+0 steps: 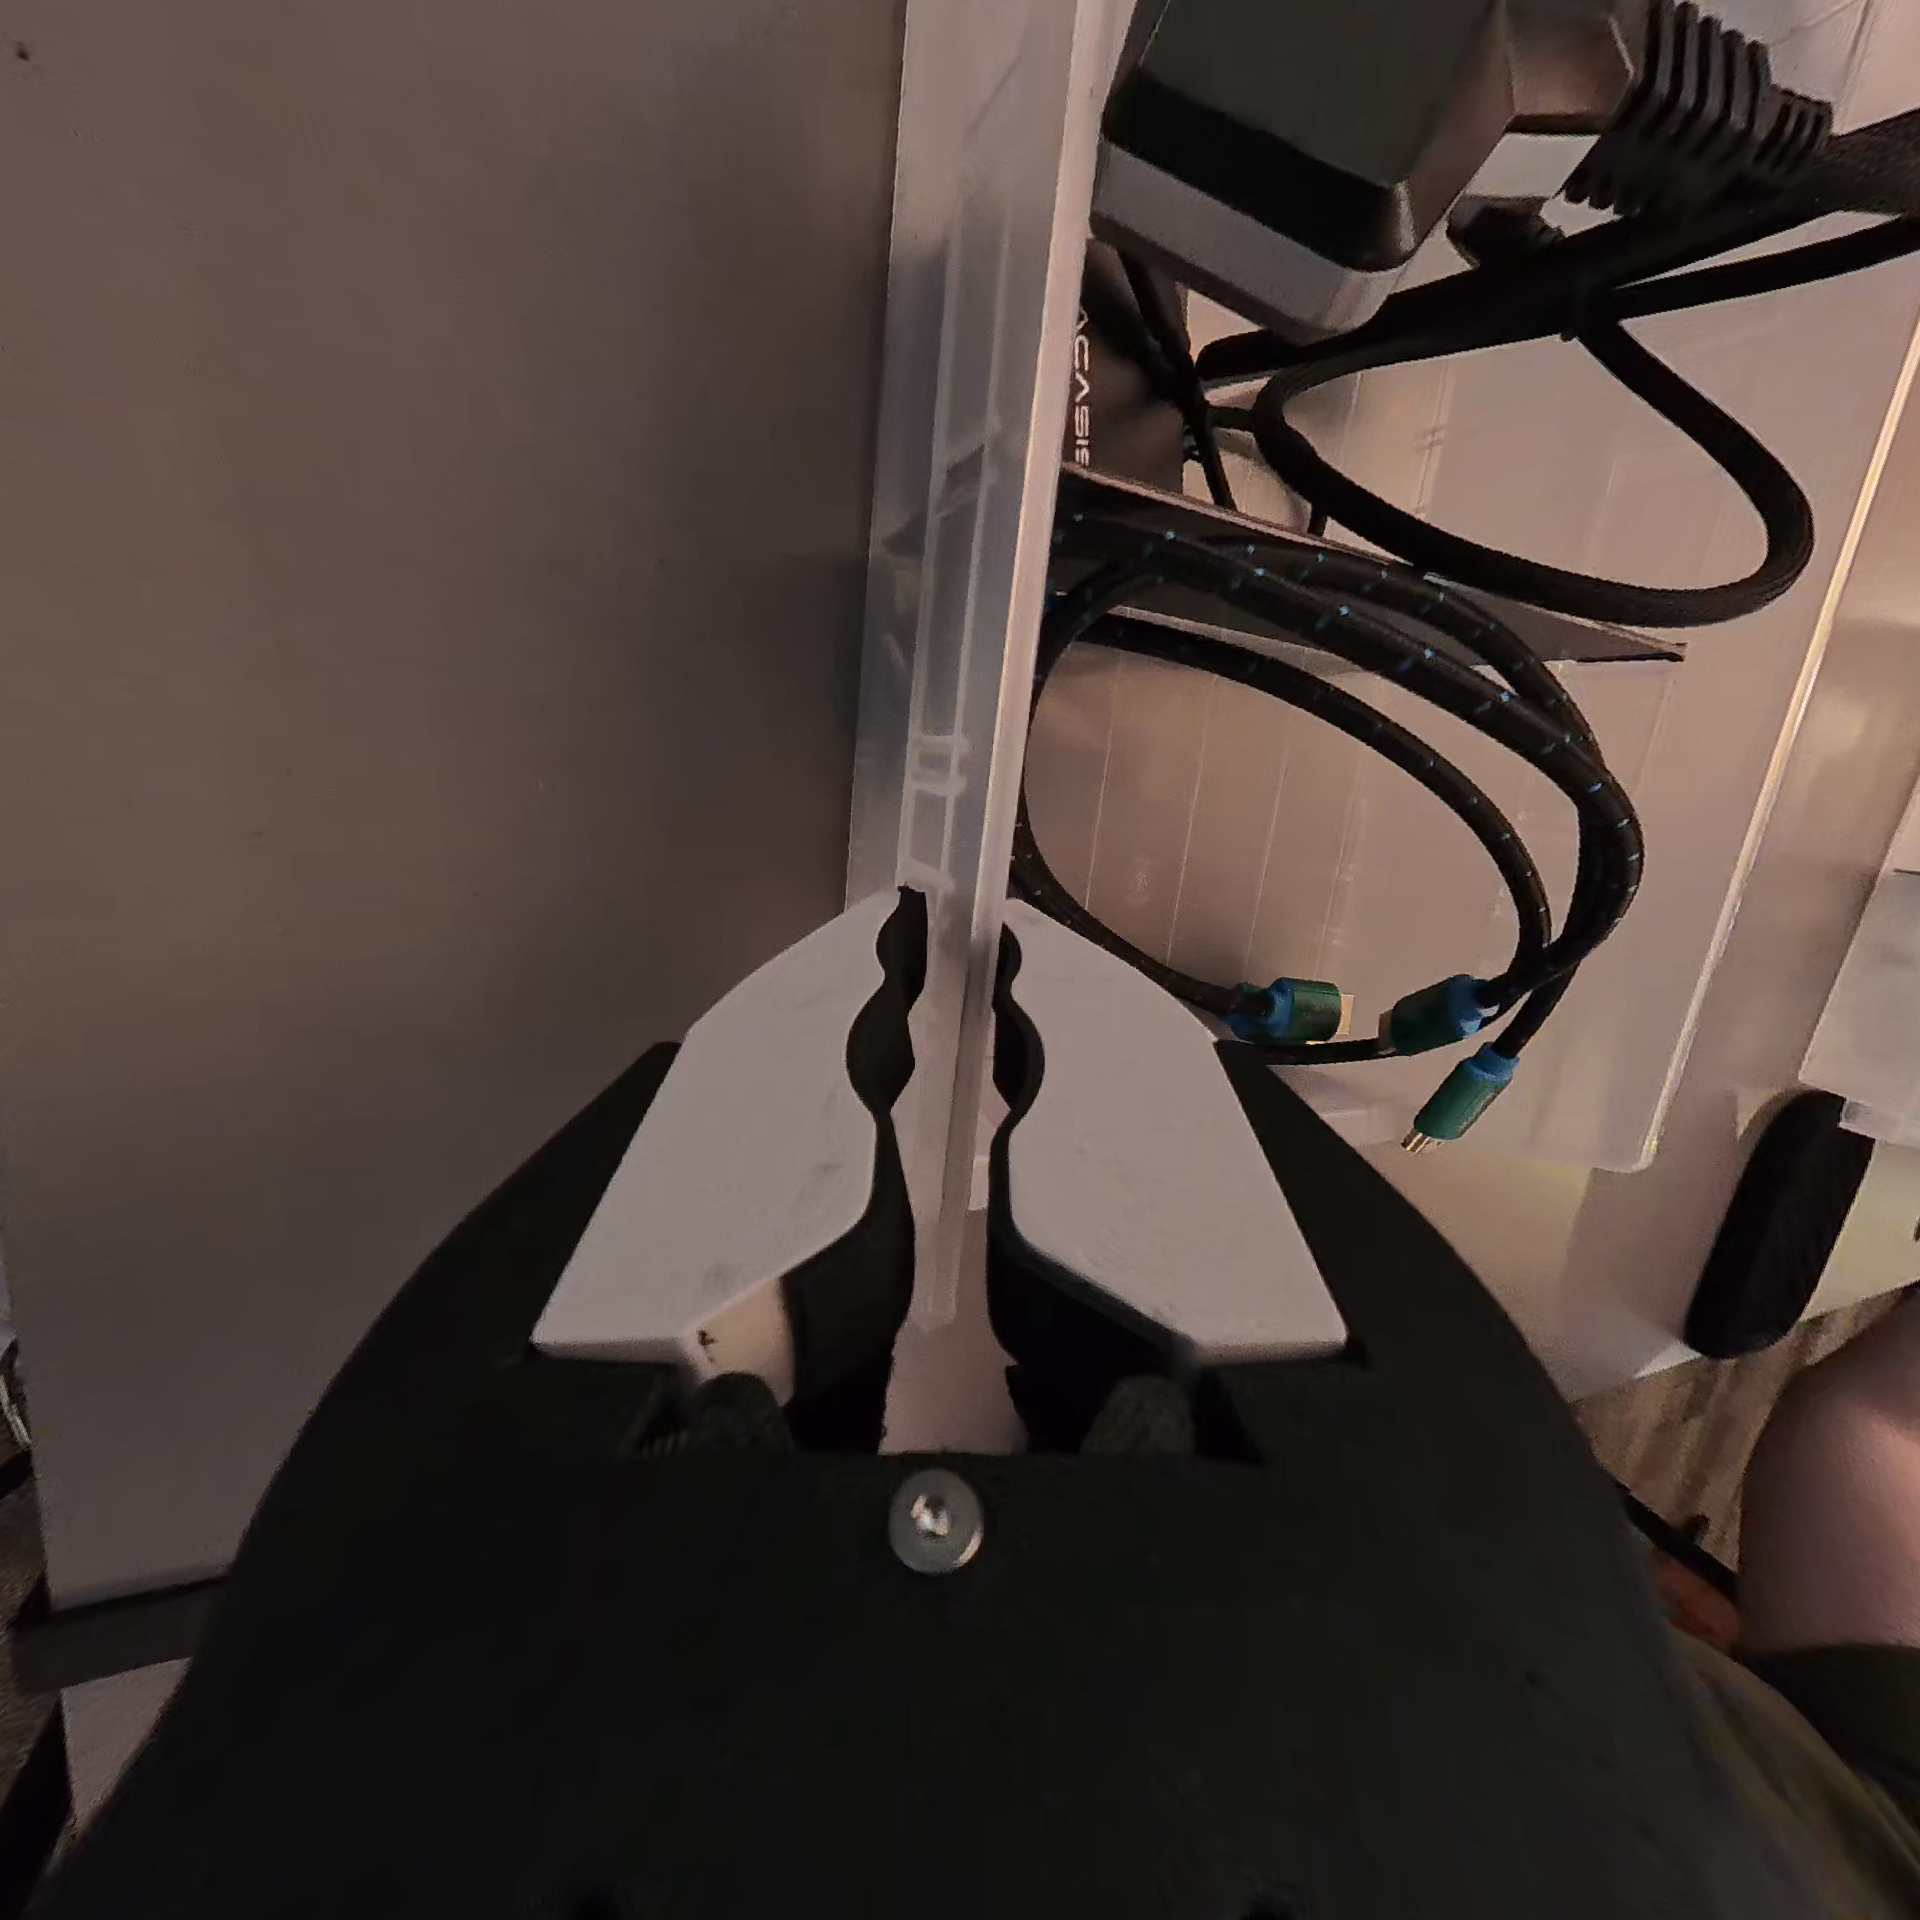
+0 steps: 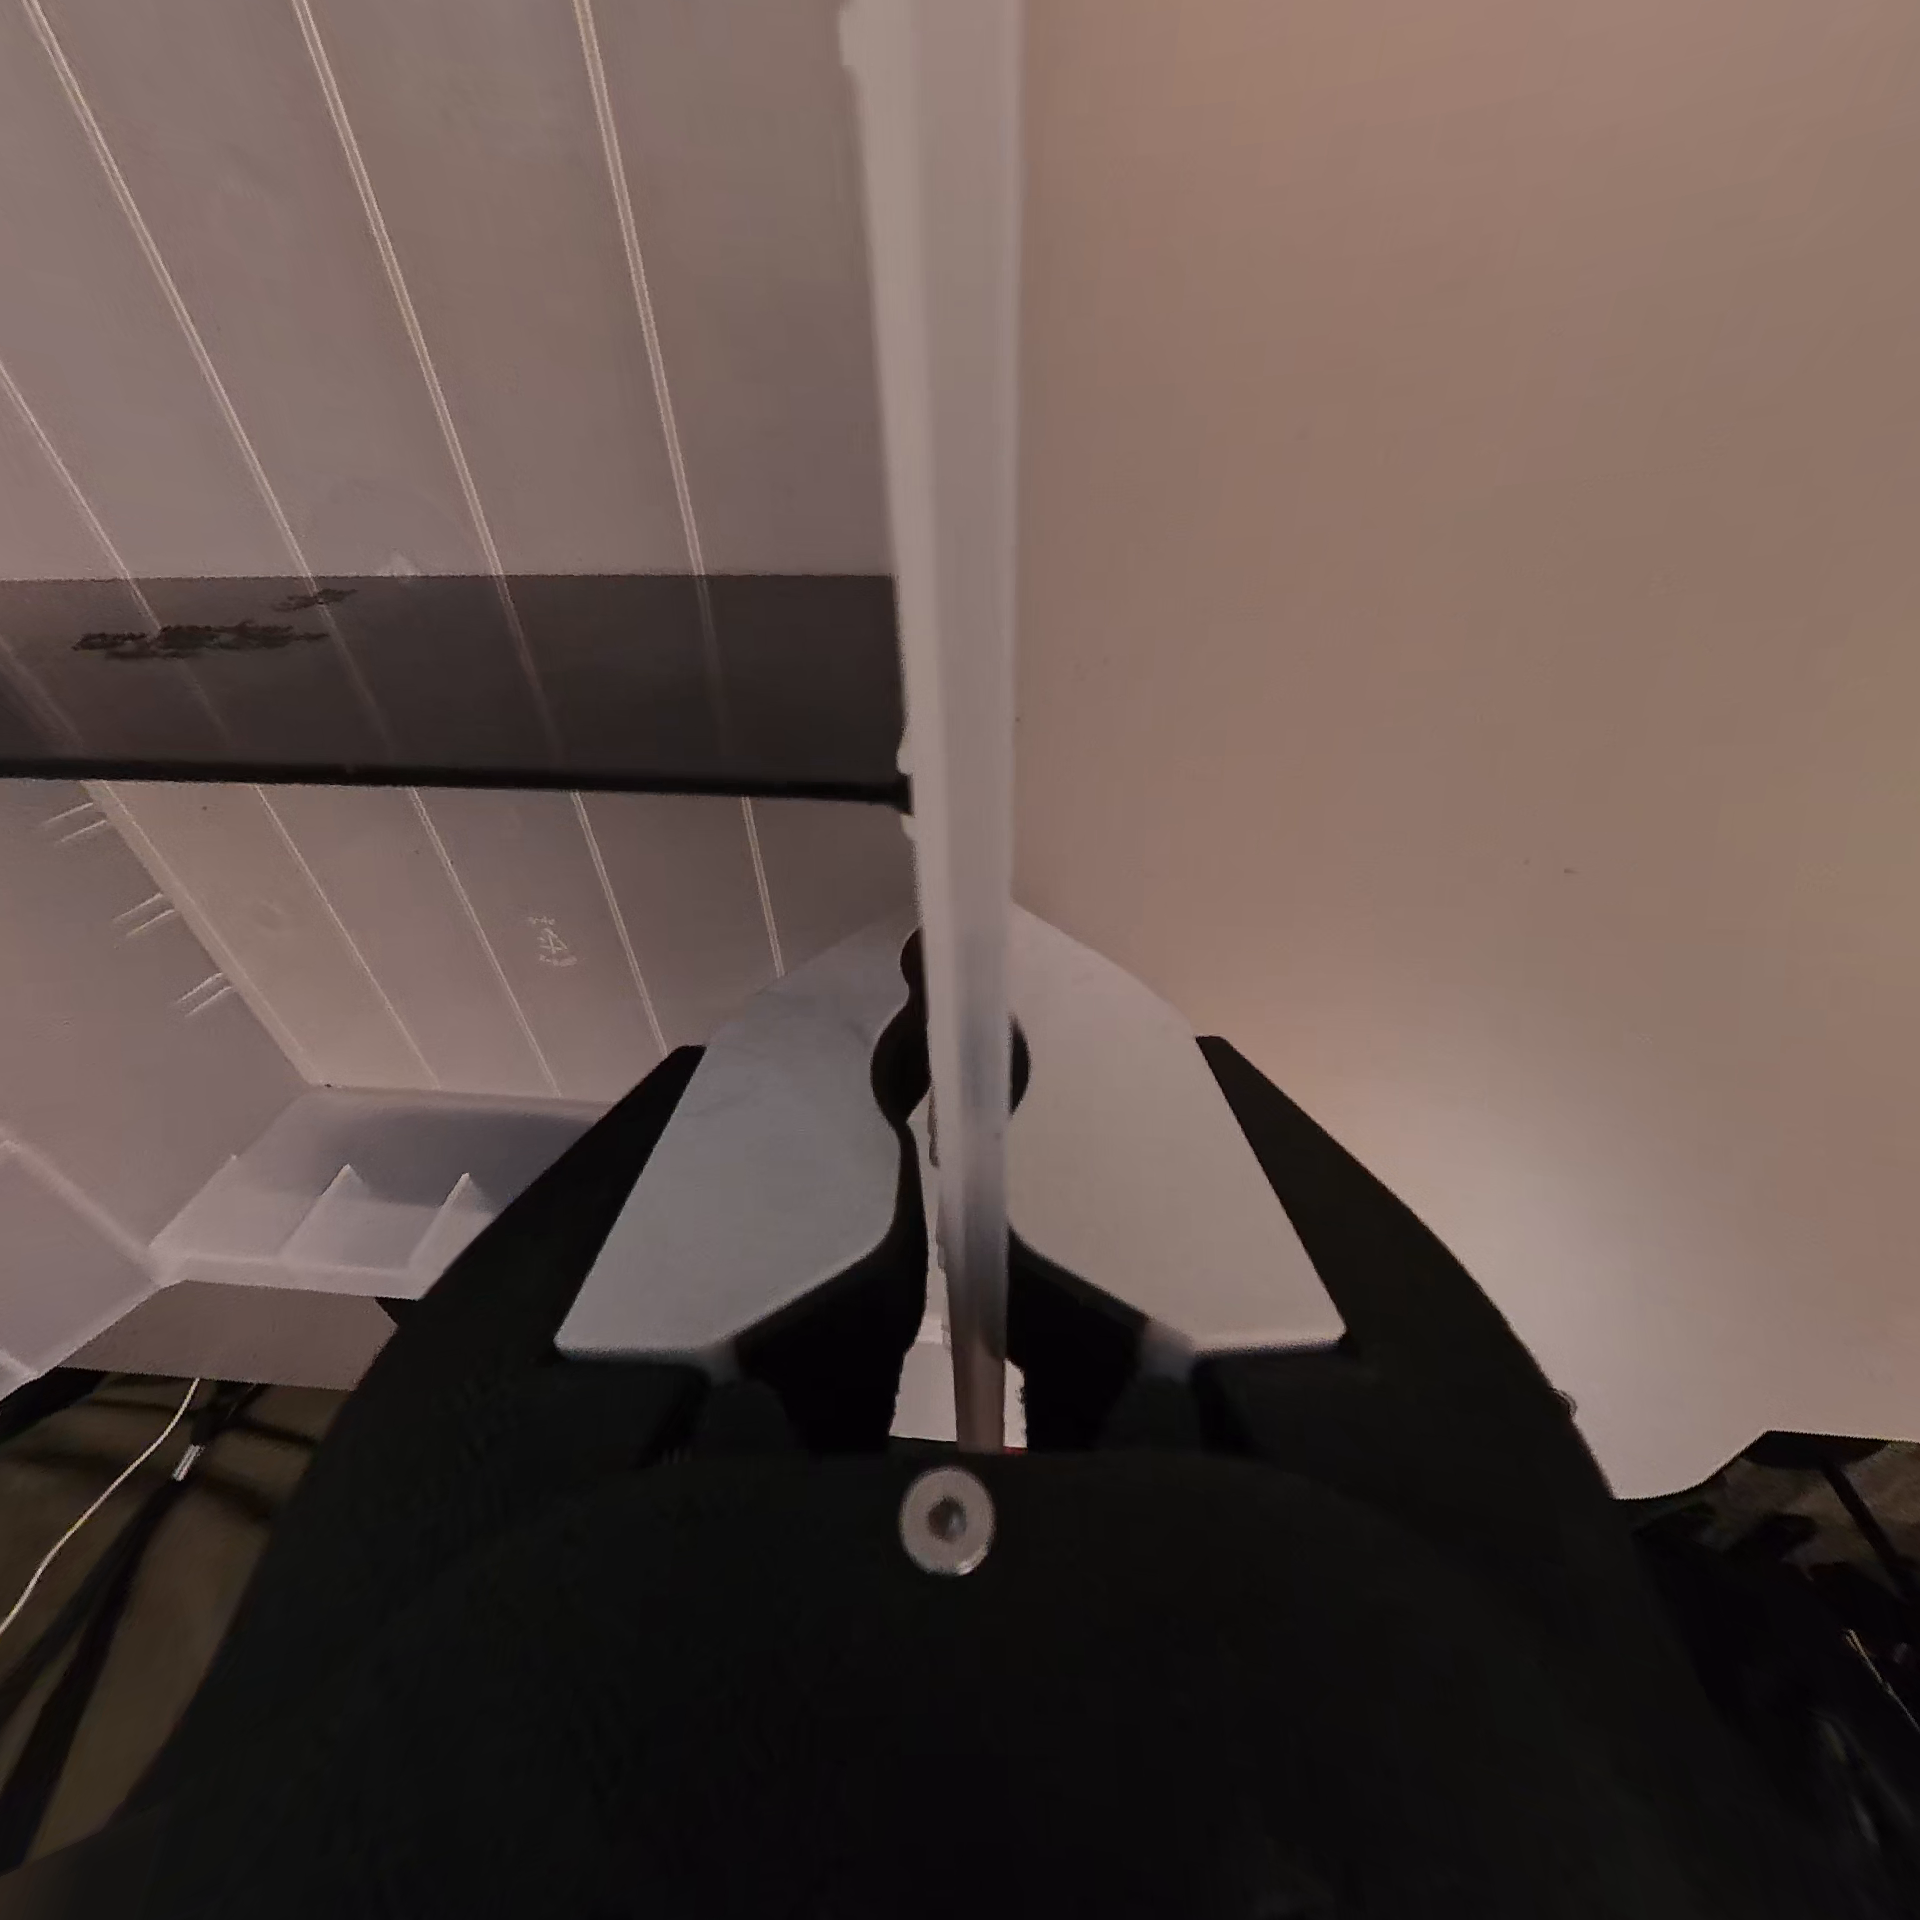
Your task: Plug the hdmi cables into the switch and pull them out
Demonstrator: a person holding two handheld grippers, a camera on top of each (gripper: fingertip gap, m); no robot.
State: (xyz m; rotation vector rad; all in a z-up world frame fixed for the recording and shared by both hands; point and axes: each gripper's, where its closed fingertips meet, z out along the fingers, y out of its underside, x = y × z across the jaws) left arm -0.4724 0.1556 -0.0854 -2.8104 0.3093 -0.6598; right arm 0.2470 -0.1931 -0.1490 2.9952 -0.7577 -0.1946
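Observation:
My left gripper (image 1: 956,935) is shut on the left wall of a clear plastic bin (image 1: 966,582). Inside the bin lie black braided HDMI cables (image 1: 1507,727) with three blue-green plugs (image 1: 1299,1008) close to my fingertips on the right. A grey and black switch box (image 1: 1278,145) sits at the far end of the bin, with a ribbed black plug (image 1: 1704,94) beside it. My right gripper (image 2: 961,956) is shut on the bin's opposite wall (image 2: 956,520). A flat dark panel (image 2: 468,675) shows through the ribbed plastic there.
A plain pale surface fills the outer side of each wall, left (image 1: 416,623) and right (image 2: 1455,623). A black rounded object (image 1: 1766,1226) and a person's hand (image 1: 1849,1475) are at the lower right. Loose wires (image 2: 125,1475) lie on a dark floor below the bin's moulded handle (image 2: 343,1216).

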